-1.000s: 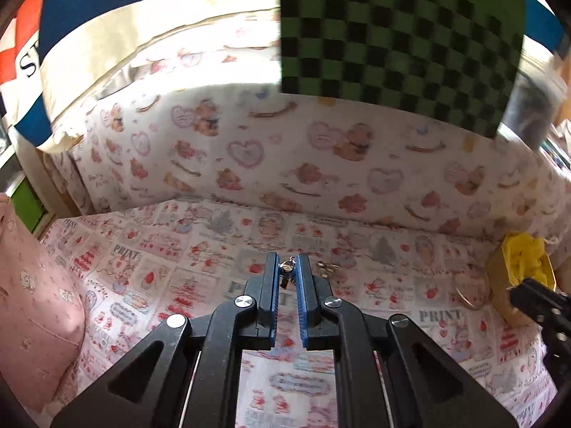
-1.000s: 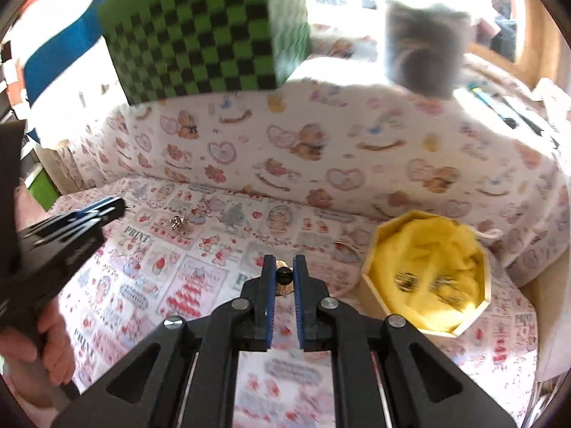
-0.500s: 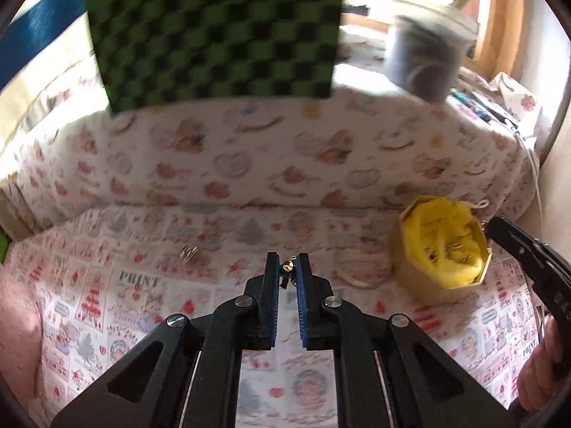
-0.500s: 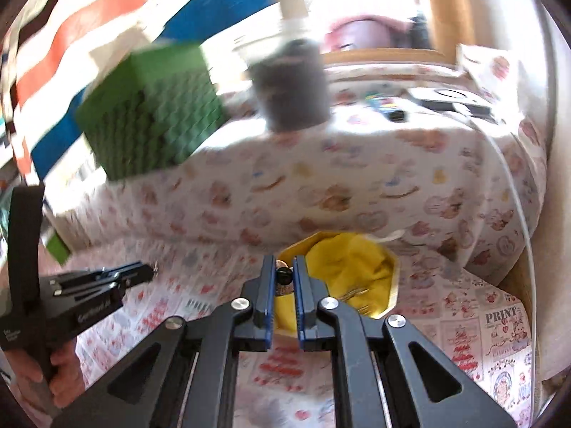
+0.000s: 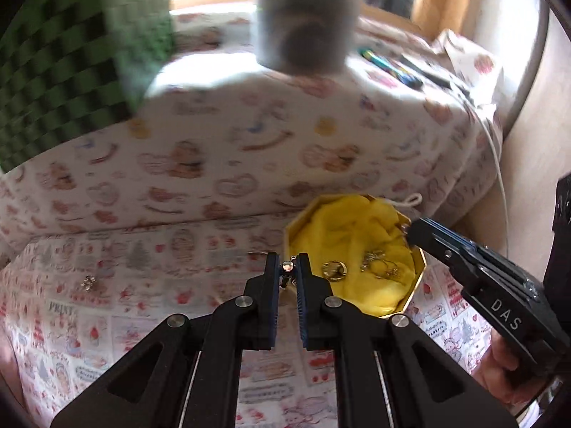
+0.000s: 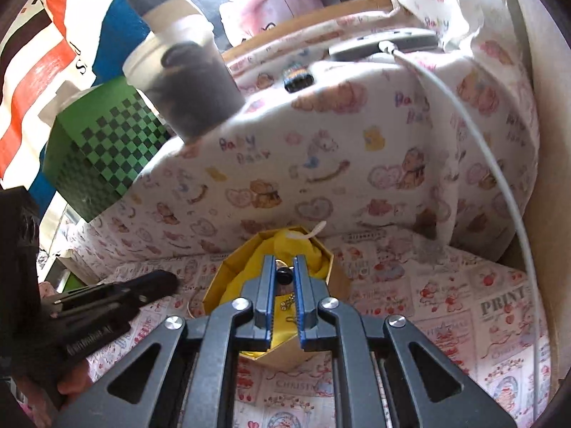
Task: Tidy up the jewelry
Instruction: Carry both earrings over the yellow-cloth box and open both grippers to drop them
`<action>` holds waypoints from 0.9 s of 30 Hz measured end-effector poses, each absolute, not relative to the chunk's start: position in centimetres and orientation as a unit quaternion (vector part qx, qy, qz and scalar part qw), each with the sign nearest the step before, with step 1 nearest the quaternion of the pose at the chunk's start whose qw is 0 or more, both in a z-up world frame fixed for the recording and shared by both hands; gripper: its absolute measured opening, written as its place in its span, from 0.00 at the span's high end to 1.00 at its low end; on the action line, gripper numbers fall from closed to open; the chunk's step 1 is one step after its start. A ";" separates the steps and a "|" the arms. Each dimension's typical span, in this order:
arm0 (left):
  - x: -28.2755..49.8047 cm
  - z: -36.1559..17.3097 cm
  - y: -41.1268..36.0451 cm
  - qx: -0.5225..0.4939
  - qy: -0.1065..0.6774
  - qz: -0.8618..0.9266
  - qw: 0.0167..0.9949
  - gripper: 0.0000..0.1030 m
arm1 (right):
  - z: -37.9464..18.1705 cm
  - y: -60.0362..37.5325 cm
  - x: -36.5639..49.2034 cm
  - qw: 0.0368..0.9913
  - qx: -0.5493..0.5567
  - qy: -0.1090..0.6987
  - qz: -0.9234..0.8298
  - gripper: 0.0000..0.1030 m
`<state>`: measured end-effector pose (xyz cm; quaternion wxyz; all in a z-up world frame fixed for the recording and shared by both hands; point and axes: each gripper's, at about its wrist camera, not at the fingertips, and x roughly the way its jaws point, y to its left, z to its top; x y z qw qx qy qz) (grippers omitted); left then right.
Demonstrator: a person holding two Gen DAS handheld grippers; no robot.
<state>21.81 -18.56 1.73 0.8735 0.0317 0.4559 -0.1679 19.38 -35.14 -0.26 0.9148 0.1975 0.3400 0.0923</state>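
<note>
A gold octagonal box [image 5: 417,278] lined with yellow cloth holds a gold ring [image 5: 334,270] and chain pieces [image 5: 378,264]. My left gripper [image 5: 286,269] is shut on a small silver earring [image 5: 286,267], just left of the box's near rim. My right gripper [image 6: 284,274] is shut on a small dark-beaded piece [image 6: 284,274] and hangs right over the box [image 6: 214,285]. The right gripper also shows in the left wrist view [image 5: 415,230] at the box's right rim. A small silver earring [image 5: 87,281] lies on the printed cloth at the left.
A padded wall with a bear-and-heart print [image 5: 249,164] rises behind the box. On top stand a green checkered box [image 6: 103,149] and a dark cup [image 6: 192,89]. A white cable [image 6: 481,149] runs down the right side. A wooden wall [image 5: 528,178] closes the right.
Both grippers have swung to the right toward the yellow-lined box, each still holding its piece. The right gripper now hangs over the box; the left has come up to its rim.
</note>
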 end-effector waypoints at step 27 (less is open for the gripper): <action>22.8 3.0 -18.3 -0.045 0.398 -0.214 0.891 0.80 | -0.7 -36.4 19.4 0.903 0.249 0.335 0.102 0.80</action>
